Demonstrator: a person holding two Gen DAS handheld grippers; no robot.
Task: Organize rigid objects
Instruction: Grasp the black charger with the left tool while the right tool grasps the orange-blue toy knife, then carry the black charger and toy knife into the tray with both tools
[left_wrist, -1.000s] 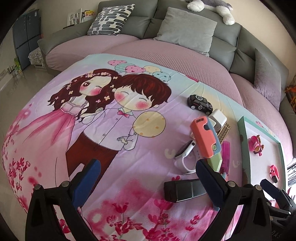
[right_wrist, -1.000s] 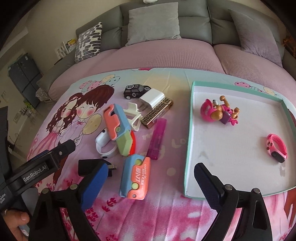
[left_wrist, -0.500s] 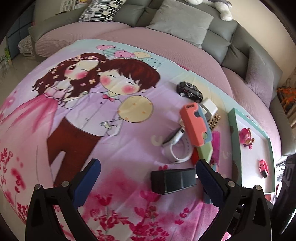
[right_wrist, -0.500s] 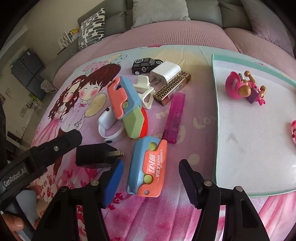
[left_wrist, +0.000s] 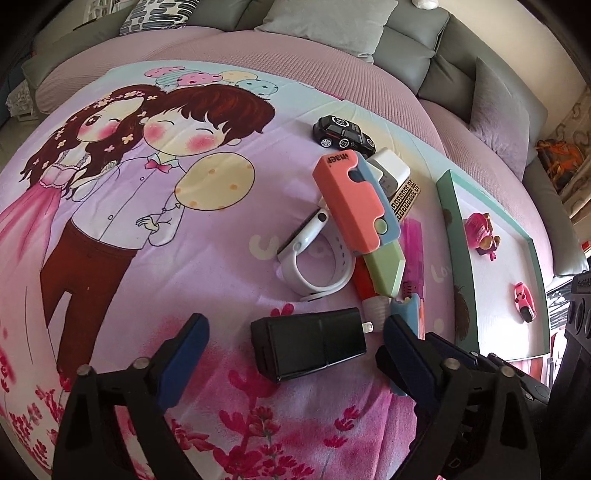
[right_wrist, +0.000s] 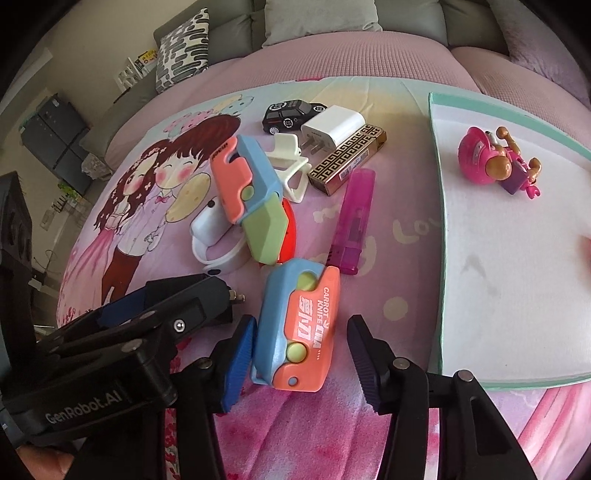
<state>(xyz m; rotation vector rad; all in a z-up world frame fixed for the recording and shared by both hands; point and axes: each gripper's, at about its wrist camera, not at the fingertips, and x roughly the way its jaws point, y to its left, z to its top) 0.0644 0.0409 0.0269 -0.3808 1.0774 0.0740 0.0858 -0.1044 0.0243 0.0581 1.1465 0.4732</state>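
Left gripper (left_wrist: 291, 343): jaws closing around the black charger (left_wrist: 308, 343), pads not touching yet.
Right gripper (right_wrist: 301, 354): jaws closing beside the carrot knife toy (right_wrist: 295, 328), lying left of the tray (right_wrist: 441, 295).

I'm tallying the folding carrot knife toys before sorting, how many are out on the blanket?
2. One carrot knife lies between the right claw's closing fingers; the other carrot knife lies further back, atop the white watch. More could be hidden.
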